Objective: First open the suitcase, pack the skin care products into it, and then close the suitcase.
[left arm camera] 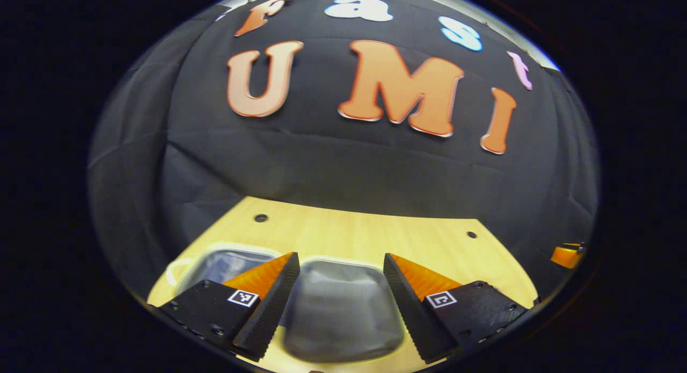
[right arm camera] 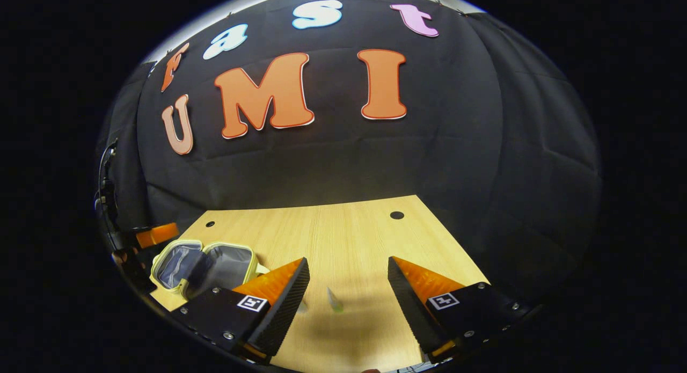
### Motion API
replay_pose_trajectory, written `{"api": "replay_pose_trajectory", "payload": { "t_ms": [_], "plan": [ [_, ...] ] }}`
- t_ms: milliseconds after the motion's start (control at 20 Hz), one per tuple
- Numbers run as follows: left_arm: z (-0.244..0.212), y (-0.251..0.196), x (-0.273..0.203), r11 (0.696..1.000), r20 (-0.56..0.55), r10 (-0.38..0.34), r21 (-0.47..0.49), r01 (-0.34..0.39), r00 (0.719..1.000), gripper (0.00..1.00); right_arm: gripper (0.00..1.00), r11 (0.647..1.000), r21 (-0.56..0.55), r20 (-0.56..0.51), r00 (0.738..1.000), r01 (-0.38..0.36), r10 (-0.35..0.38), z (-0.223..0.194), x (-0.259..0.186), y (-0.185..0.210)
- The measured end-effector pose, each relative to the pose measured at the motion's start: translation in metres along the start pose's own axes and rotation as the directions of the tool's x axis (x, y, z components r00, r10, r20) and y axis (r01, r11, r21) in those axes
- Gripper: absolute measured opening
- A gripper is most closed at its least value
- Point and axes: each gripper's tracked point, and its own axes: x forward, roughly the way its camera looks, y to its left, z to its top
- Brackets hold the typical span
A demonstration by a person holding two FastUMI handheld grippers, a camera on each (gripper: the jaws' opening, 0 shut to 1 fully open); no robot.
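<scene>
**Ana:** Left gripper view is showing the left hand-held gripper hanging over the suitcase, with its two fingers spread wide and nothing sitting between them. The case is lying open on the worktop, its grey lining facing up, one half straight ahead of the fingers and the other half off to the left.

**Ben:** So the opening step is looking finished to me. Where are the skin care products?

**Ana:** In the right gripper view a small pale tube is lying on the bare wood, straight ahead between the fingers of the right hand-held gripper. That gripper is also standing wide open and holding nothing. From there the suitcase is showing well off to the left, near the worktop's edge, apart from the tube.

**Ben:** Then we are sitting in the packing step, with the tube not yet picked up.

**Ana:** I am judging it the same way. The next move is asking the right gripper to come down around the tube, close on it, then carry it leftward and drop it into one of the open halves. The tube is small and lying flat, so the fingers are needing a low, well-centred approach. I cannot tell whether more products are waiting elsewhere.
</scene>
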Motion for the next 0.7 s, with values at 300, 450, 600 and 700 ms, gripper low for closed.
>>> {"api": "replay_pose_trajectory", "payload": {
  "t_ms": [300,450,600,700],
  "plan": [
    [-0.045,-0.149,0.017,0.989,-0.059,-0.134,0.051,0.137,0.989,0.98,0.93,1.0,0.018,-0.027,1.0,0.008,-0.008,-0.016,-0.015,-0.056],
    [-0.072,-0.18,0.031,0.981,-0.082,-0.13,0.132,0.14,0.988,0.97,0.93,0.999,0.032,-0.049,0.999,0.025,-0.023,-0.026,-0.02,-0.082],
    [-0.103,-0.193,0.044,0.976,-0.121,-0.114,0.172,0.134,0.986,0.98,0.93,0.998,0.031,-0.061,0.997,0.051,-0.049,-0.033,-0.025,-0.108],
    [-0.126,-0.196,0.053,0.974,-0.151,-0.096,0.19,0.124,0.984,0.98,0.93,0.997,0.024,-0.077,0.995,0.07,-0.068,-0.037,-0.027,-0.121]
  ]
}}
